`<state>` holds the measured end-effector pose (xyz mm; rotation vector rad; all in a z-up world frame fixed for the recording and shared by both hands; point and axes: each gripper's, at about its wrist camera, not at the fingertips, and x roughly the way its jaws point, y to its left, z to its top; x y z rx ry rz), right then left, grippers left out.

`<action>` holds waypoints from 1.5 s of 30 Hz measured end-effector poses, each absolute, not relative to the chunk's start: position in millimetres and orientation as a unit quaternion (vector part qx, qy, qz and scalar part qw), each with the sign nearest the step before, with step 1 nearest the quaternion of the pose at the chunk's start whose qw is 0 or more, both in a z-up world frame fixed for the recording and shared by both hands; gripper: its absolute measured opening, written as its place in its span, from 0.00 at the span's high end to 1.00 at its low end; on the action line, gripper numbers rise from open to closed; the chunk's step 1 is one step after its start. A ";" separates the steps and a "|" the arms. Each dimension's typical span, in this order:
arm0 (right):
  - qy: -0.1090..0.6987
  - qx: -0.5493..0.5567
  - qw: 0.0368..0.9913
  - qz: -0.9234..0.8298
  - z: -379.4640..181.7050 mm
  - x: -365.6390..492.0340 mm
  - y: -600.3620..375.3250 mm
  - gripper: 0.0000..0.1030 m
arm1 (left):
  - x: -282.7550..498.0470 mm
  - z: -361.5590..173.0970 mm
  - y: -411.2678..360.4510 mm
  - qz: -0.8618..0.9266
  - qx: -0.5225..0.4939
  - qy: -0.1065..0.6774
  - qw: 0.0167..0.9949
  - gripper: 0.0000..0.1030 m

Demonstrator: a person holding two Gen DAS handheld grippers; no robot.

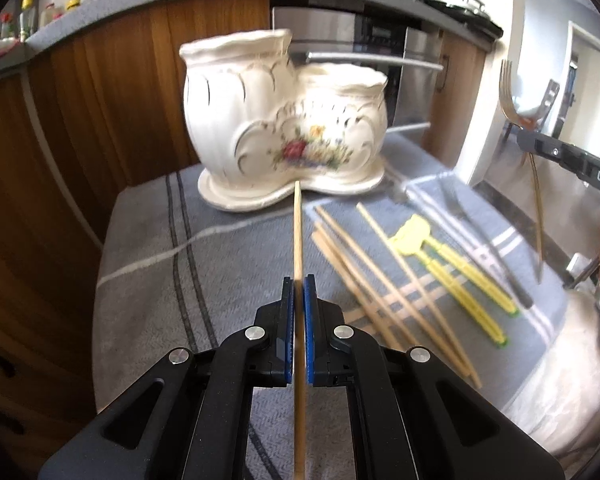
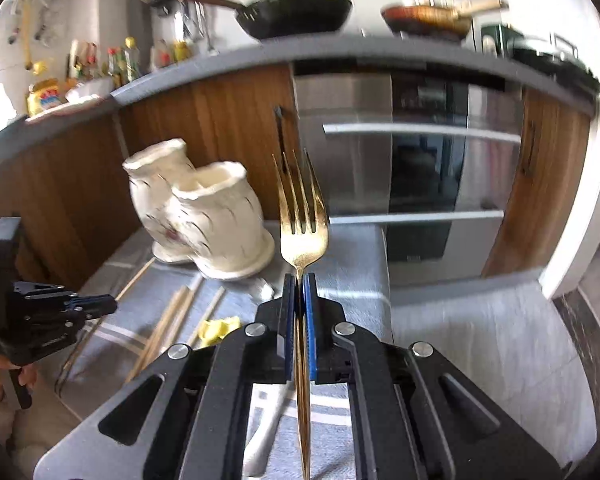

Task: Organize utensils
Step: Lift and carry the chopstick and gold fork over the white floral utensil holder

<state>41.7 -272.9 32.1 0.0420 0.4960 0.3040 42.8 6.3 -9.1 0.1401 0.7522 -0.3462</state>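
Left gripper (image 1: 299, 280) pinched a thin wooden chopstick (image 1: 298, 232); right gripper (image 2: 299, 280) clamped a gold metal fork (image 2: 303, 236), tines forward.

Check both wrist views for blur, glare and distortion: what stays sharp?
Left wrist view: left gripper and its chopstick sharp, ceramic holder motion-smeared, counter bowed by fisheye. Right wrist view: right gripper and gold fork crisp, background smeared, oven glaring.
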 end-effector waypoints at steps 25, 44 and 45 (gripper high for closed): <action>0.037 0.041 0.981 0.187 122.5 50.5 -226.8 0.96 | 51.6 101.2 34.5 -0.179 0.004 0.131 0.975 0.95; 0.056 0.113 0.969 0.211 108.0 138.5 -216.0 0.96 | 189.3 137.2 24.8 -0.141 -0.068 0.065 0.985 0.95; 0.065 0.113 0.968 0.213 104.8 142.6 -216.1 0.96 | 195.1 131.4 25.1 -0.134 -0.068 0.072 0.986 0.95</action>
